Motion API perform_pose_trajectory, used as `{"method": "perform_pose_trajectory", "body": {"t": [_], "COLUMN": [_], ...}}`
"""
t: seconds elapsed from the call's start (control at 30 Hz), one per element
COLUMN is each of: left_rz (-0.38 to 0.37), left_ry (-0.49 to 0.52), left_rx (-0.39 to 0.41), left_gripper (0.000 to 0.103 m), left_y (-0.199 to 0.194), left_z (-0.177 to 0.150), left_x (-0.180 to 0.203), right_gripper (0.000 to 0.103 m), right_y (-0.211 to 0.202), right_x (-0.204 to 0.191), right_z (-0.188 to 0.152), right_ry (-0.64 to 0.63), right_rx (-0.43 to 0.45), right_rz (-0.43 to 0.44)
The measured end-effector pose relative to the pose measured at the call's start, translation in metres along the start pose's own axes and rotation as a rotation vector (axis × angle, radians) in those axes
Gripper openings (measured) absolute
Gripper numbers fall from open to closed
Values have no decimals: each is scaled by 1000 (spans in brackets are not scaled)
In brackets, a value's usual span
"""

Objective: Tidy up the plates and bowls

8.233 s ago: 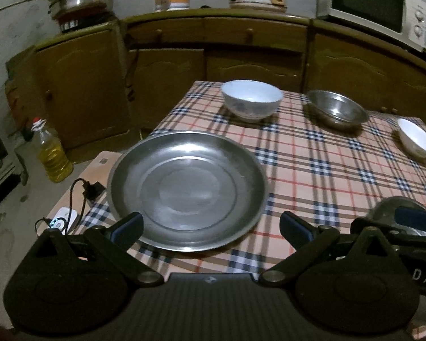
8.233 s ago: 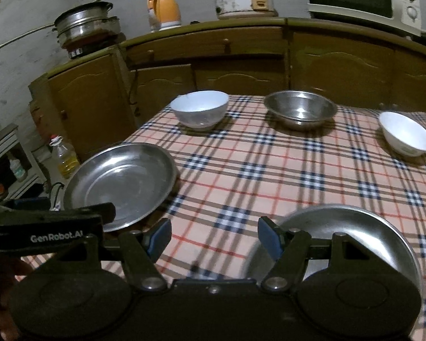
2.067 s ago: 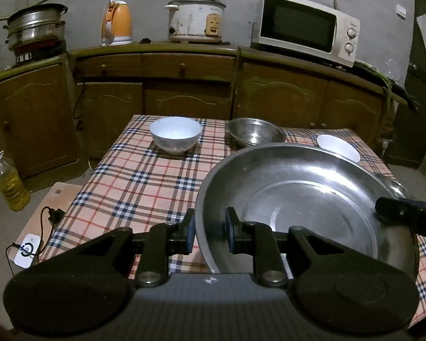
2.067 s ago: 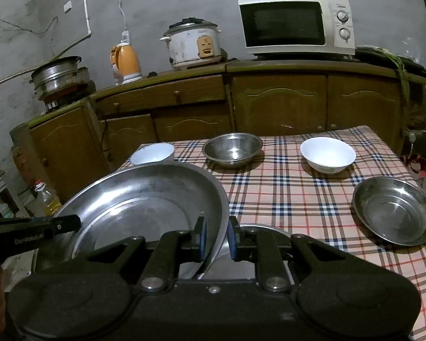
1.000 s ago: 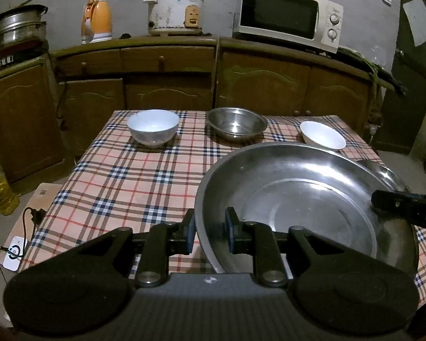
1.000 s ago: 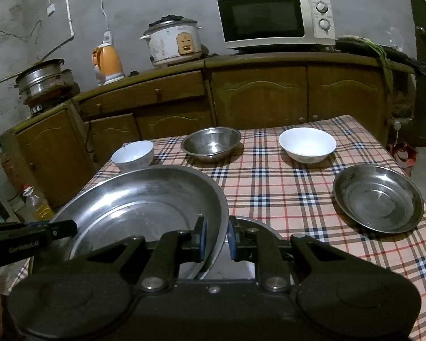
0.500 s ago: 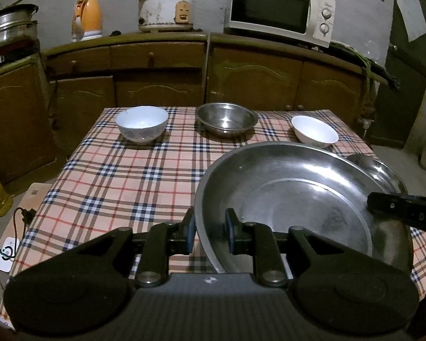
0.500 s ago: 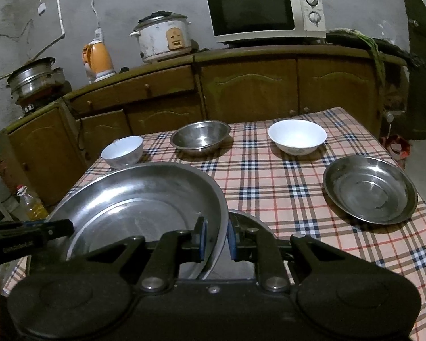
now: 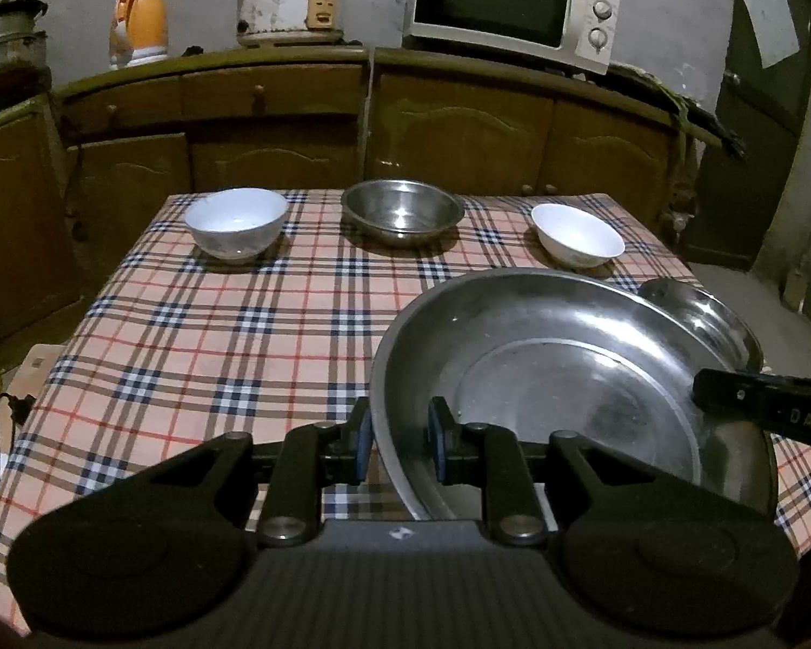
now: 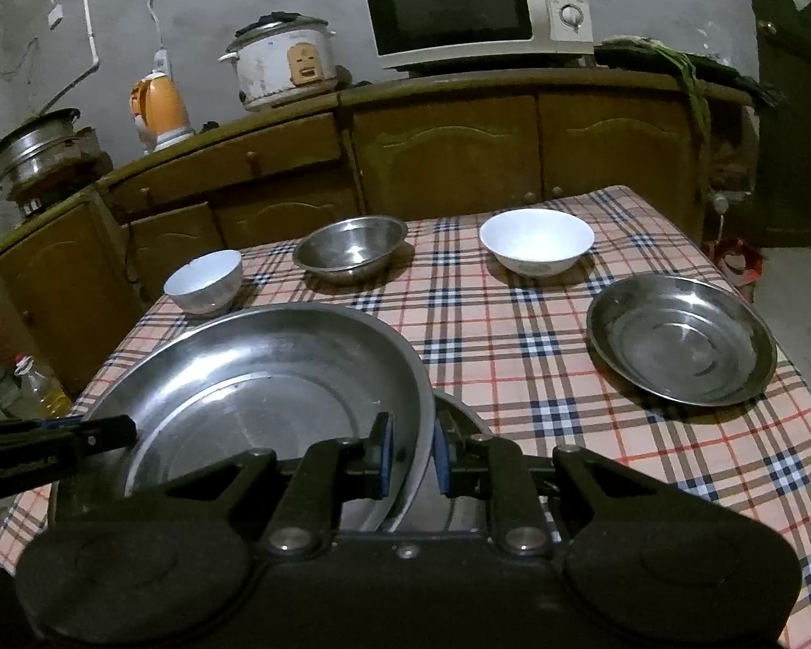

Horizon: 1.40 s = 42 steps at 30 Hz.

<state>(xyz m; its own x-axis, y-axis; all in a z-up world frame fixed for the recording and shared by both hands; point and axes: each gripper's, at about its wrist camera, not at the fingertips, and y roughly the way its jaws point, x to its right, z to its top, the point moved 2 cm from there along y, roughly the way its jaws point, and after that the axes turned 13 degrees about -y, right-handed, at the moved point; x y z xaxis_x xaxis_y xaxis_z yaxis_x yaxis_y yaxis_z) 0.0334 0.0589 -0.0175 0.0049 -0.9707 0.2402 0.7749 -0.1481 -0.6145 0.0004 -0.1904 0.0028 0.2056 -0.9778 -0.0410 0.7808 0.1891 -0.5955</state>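
Note:
A large steel plate (image 9: 567,378) (image 10: 254,378) hangs tilted over the checked table (image 9: 216,351). My left gripper (image 9: 400,443) is shut on its left rim. My right gripper (image 10: 413,454) is shut on its right rim, and one of its fingers (image 9: 751,405) shows in the left wrist view. Under the held plate, the rim of a second steel plate (image 10: 462,411) peeks out. A smaller steel plate (image 10: 681,340) lies at the table's right. At the back stand a white bowl (image 9: 235,222), a steel bowl (image 9: 403,211) and another white bowl (image 9: 576,235).
Brown cupboards (image 9: 459,124) run behind the table, bearing a microwave (image 10: 476,8), a rice cooker (image 10: 281,62) and an orange kettle (image 10: 159,103). An oil bottle (image 10: 40,384) stands on the floor at the left. A dark door (image 9: 768,75) is at the right.
Both grippers, open at first with the large plate lying at the table's left, are now shut on its rim. Over the last second the held plate drifted slightly right and lower.

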Motion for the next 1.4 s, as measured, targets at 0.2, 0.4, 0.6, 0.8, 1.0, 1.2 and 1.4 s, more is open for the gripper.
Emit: {"method": "perform_pose_trajectory", "body": {"t": [0.2,0.4,0.6,0.8,1.0,1.2,1.4], "left_rz": [-8,-2,-21,-18,-8,3,16], "left_ry": [-9,-13,-4,15,17,29,34], "left_rx": [-13,-1,0,-22,-45,-73,-94], "left_gripper": [22,22,22,22,22,22,22], "left_y": [10,18,27,38,47,57,64], "left_z": [0,3,6,0,-5,-14,-20], "left_x": [1,5,15,20,19,20,19], "right_gripper": [21,21,21,21,21,21,21], "right_y": [4,12,17,23,36,45,53], "right_x": [6,10,20,31,33,36,37], "right_z": [-3,-2,-2,-8,-16,-24,-31], "right_ry": [14,25,34,56,56,59,60], "right_rx": [3,23,31,25,-11,-44,-71], "right_rz": [-1,-7,-33,-38,-36,-39,-37]}}
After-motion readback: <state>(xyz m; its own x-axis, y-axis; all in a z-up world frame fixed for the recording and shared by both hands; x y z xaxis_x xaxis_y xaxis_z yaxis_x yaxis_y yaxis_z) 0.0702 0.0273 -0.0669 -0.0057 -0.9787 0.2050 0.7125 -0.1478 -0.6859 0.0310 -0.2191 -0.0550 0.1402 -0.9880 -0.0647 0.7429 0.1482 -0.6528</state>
